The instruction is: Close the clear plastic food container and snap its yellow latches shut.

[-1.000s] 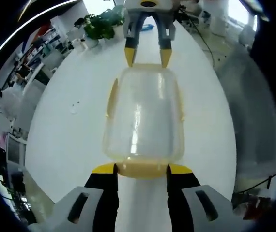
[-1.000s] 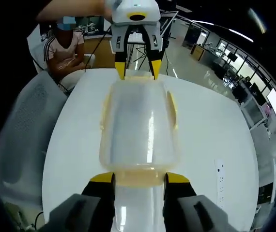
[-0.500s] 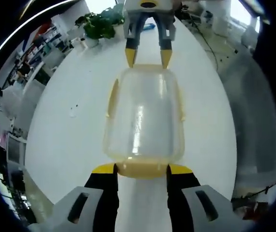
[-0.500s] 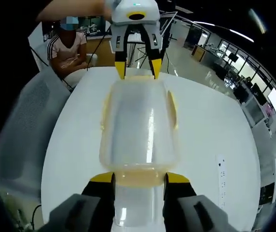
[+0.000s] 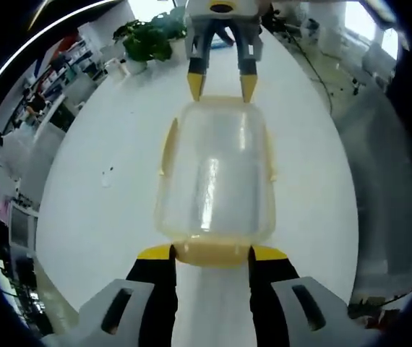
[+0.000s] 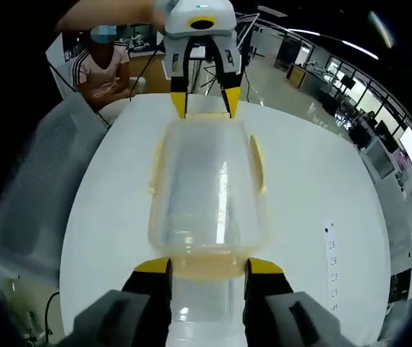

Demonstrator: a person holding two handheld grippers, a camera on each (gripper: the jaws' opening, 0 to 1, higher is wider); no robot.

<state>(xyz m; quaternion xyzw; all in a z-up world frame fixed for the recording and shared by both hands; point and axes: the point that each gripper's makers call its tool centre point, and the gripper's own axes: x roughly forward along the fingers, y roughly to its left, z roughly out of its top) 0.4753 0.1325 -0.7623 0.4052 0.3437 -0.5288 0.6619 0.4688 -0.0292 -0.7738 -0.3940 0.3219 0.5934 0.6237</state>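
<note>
A clear plastic food container (image 5: 217,173) with its lid on stretches lengthwise between my two grippers over a white table (image 5: 105,217). My left gripper (image 5: 212,253) is shut on the yellow end latch (image 5: 213,254) nearest its camera. In the same view the right gripper (image 5: 221,87) grips the far end. The right gripper view shows the mirror picture. My right gripper (image 6: 207,266) is shut on the near yellow end latch (image 6: 207,269), and the left gripper (image 6: 203,103) is at the far end of the container (image 6: 207,188). Yellow side latches (image 5: 168,148) (image 6: 258,165) lie flat against the long walls.
A potted plant (image 5: 144,36) stands at the table's far edge. A grey mesh chair (image 6: 36,188) stands beside the table, with a seated person (image 6: 101,69) behind it. A white power strip (image 6: 330,253) lies on the table.
Both views have drifted slightly against the room. The container and both grippers keep the same hold and spacing.
</note>
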